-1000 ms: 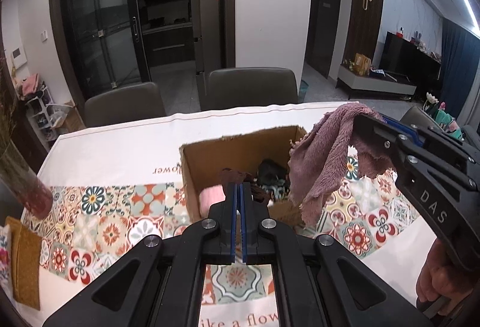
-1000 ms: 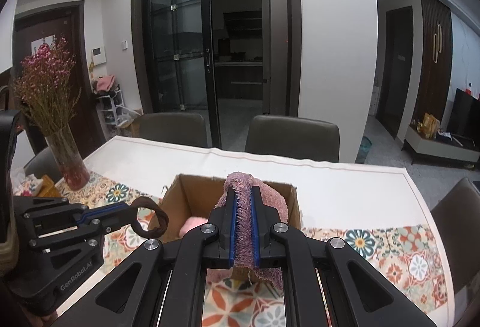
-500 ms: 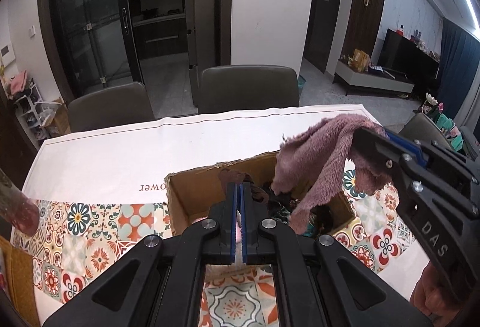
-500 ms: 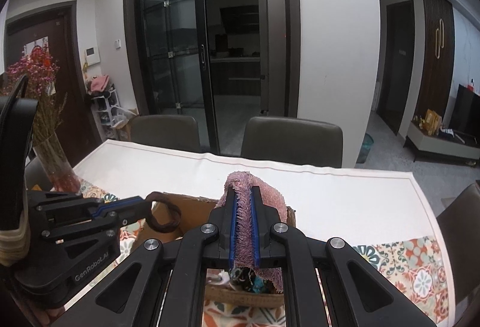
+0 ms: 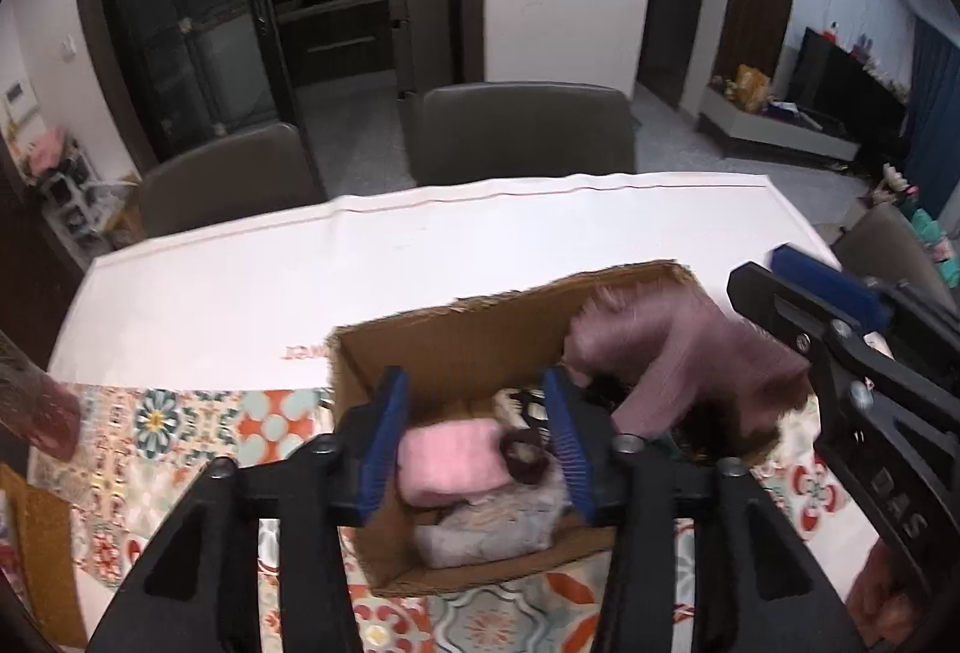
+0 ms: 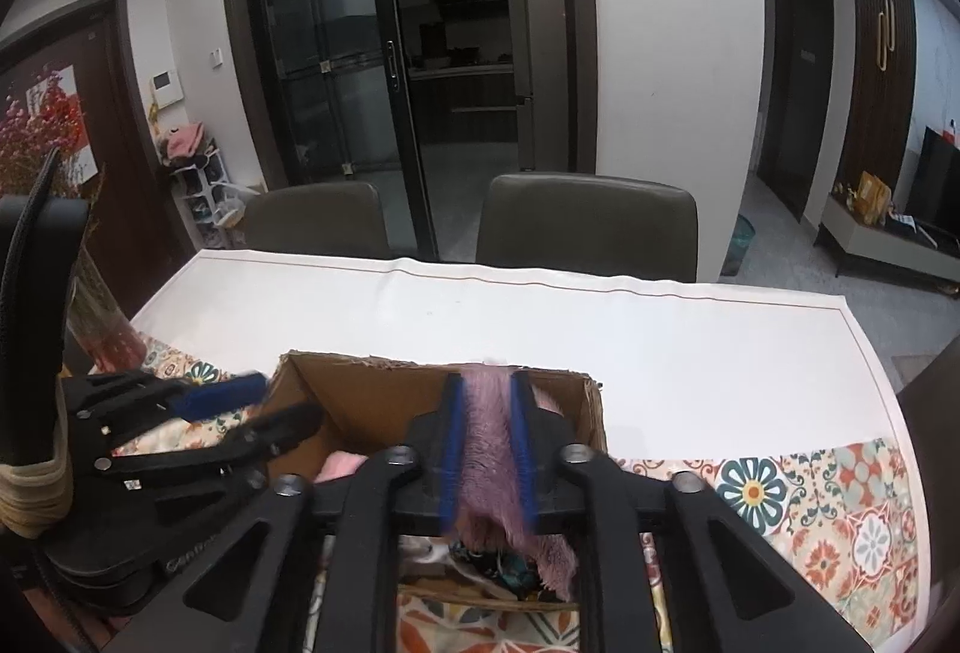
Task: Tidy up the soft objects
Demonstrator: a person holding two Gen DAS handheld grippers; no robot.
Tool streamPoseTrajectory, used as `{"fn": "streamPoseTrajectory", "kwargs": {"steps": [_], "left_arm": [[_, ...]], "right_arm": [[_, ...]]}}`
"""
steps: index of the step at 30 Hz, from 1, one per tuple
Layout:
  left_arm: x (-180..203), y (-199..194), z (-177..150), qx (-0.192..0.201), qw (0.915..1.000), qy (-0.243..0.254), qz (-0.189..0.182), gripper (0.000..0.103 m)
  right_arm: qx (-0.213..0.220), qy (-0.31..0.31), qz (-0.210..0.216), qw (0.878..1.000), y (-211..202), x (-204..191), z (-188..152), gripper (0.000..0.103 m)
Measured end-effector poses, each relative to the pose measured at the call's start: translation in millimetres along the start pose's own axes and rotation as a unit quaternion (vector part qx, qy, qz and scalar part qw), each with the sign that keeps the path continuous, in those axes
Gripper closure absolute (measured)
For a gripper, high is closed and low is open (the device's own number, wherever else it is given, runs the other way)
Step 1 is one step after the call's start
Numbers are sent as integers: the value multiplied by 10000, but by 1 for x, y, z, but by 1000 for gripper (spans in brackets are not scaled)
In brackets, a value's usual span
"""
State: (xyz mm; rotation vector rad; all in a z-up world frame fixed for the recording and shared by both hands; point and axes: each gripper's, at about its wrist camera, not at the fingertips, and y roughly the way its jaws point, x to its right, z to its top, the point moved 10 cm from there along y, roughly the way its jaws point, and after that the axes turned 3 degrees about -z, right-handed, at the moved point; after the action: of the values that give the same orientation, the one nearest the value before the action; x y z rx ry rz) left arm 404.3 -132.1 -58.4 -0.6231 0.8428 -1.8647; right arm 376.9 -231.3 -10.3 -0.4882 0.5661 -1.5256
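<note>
My left gripper (image 5: 477, 434) hung over the near end of the cardboard box (image 5: 456, 347), its blue-padded fingers (image 5: 390, 413) spread wide with nothing between them. Below that gap, inside the box, lay a pink folded cloth (image 5: 447, 458), a small dark brown ring-shaped thing (image 5: 525, 458) just beside it, and a pale grey bundle (image 5: 492, 527) nearer to me. My right gripper (image 6: 487, 449) reached over the right half of the box (image 6: 372, 398), its fingers (image 6: 450, 443) parted a little, and the mauve fluffy towel (image 6: 489, 455) sat between the pads and drooped down into the box; I could not tell whether the pads pressed it. From the left side that towel (image 5: 678, 359) draped over the far right corner of the box, blurred, with dark items under it that I could not make out. The box stood on the tabletop (image 6: 630, 329), on a white cloth with a flowered tile pattern (image 6: 840, 509) along the near side. A vase (image 6: 99, 317) of red dried flowers stood at the far left, well apart from the box.
</note>
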Motion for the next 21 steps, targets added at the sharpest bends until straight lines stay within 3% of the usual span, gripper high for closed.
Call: {"fn": "streamPoseTrajectory", "kwargs": {"steps": [1, 3, 4, 14, 21], "left_arm": [[-2, 0, 0, 24, 9999, 29, 113, 55], [-5, -1, -1, 35, 9998, 49, 214, 53], [-6, -1, -2, 18, 9997, 32, 223, 50], [-18, -24, -5, 156, 9980, -234, 557, 13], [-26, -38, -12, 220, 9954, -382, 850, 6]], "right_arm": [[21, 22, -27, 10000, 0, 2, 0, 63], [28, 83, -90, 9999, -1, 5, -1, 30], [45, 129, -115, 9998, -3, 6, -1, 26], [35, 248, -214, 9995, -14, 9, -4, 25], [47, 326, -255, 9991, -27, 8, -6, 25]]}}
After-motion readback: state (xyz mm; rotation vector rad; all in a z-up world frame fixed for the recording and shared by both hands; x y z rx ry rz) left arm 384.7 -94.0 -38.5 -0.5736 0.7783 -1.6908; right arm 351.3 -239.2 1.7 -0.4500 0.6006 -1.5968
